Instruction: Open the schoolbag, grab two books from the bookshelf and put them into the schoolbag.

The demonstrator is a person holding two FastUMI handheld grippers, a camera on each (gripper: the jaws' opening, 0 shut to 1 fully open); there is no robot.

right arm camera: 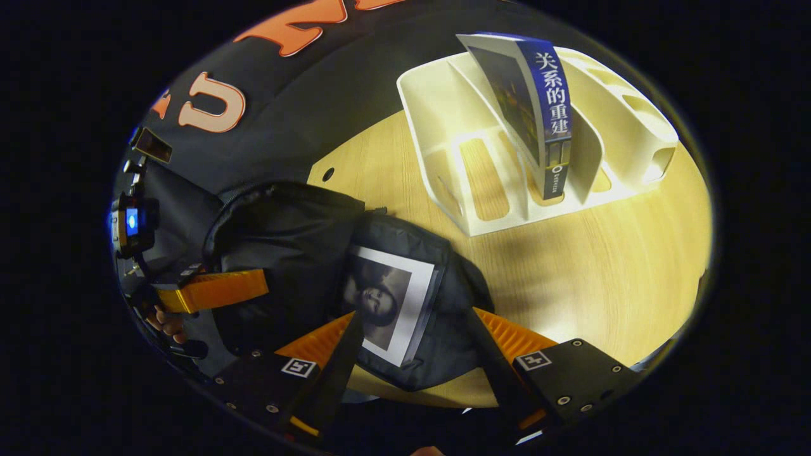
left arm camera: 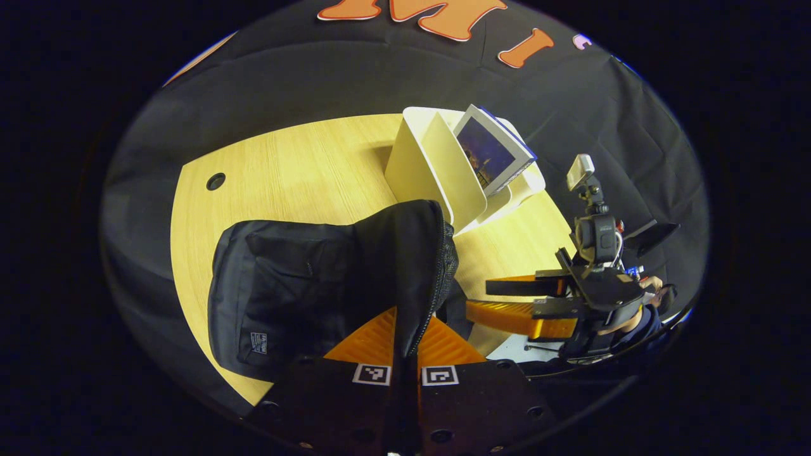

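Observation:
The black schoolbag [left arm camera: 285, 285] lies on the wooden table [left arm camera: 304, 164]. My left gripper [left arm camera: 405, 345] is shut on the bag's zipper-edged flap [left arm camera: 424, 253] and holds it raised. In the right gripper view, a white-covered book with a dark picture [right arm camera: 389, 301] lies in the schoolbag [right arm camera: 285, 234] at its open mouth. My right gripper [right arm camera: 412, 342] is open, its fingers spread wide on either side of that book. A blue-spined book [right arm camera: 548, 107] stands tilted in the white bookshelf [right arm camera: 443, 114]. The right gripper [left arm camera: 478, 299] hovers just right of the bag.
The bookshelf [left arm camera: 431, 171] stands at the table's far side behind the bag, with its other slots bare. A round cable hole [left arm camera: 215, 182] sits at the table's far left. A hand holds the left gripper [right arm camera: 253, 285] at the bag's left.

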